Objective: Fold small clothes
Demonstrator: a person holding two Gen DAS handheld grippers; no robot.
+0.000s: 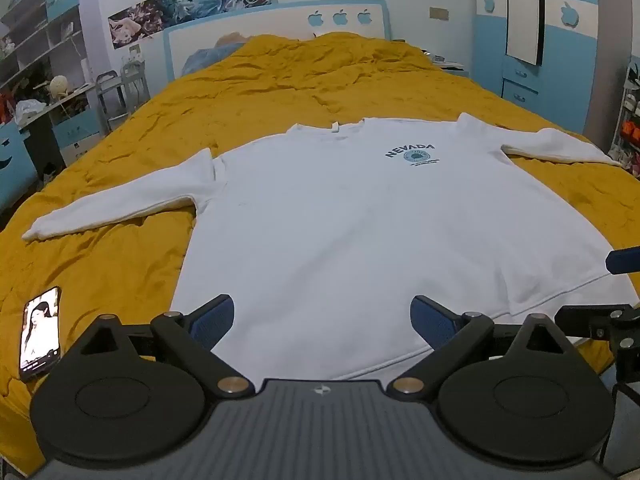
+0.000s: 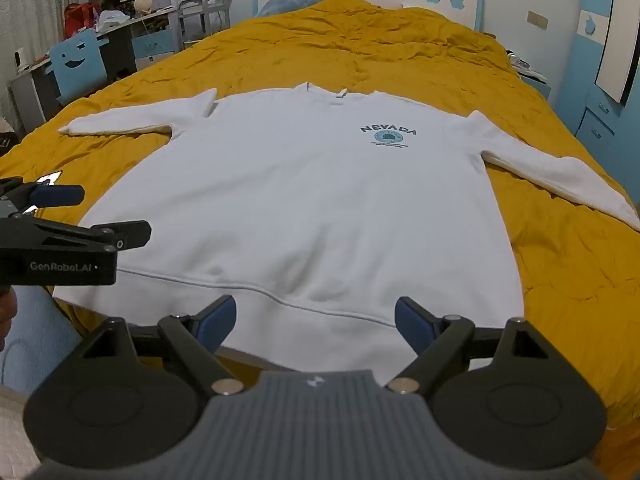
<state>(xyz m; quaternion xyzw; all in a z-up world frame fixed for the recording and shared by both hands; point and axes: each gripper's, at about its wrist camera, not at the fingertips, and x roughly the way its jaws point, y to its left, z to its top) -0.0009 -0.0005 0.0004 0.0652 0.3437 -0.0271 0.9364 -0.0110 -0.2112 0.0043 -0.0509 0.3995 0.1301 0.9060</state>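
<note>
The white NEVADA sweatshirt lies flat, front up, sleeves spread, on the bed's mustard quilt. The left gripper and right gripper hover at its hem, jaws wide and empty. A shallow pinch could catch only the top layer, skewing the fold; the phone lies near the left sleeve.

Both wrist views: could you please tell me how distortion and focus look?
Left wrist view: fisheye bends the yellow bedspread, dark corners; white NEVADA sweatshirt sharp. Right wrist view: same curvature, sweatshirt sharp, print readable.
</note>
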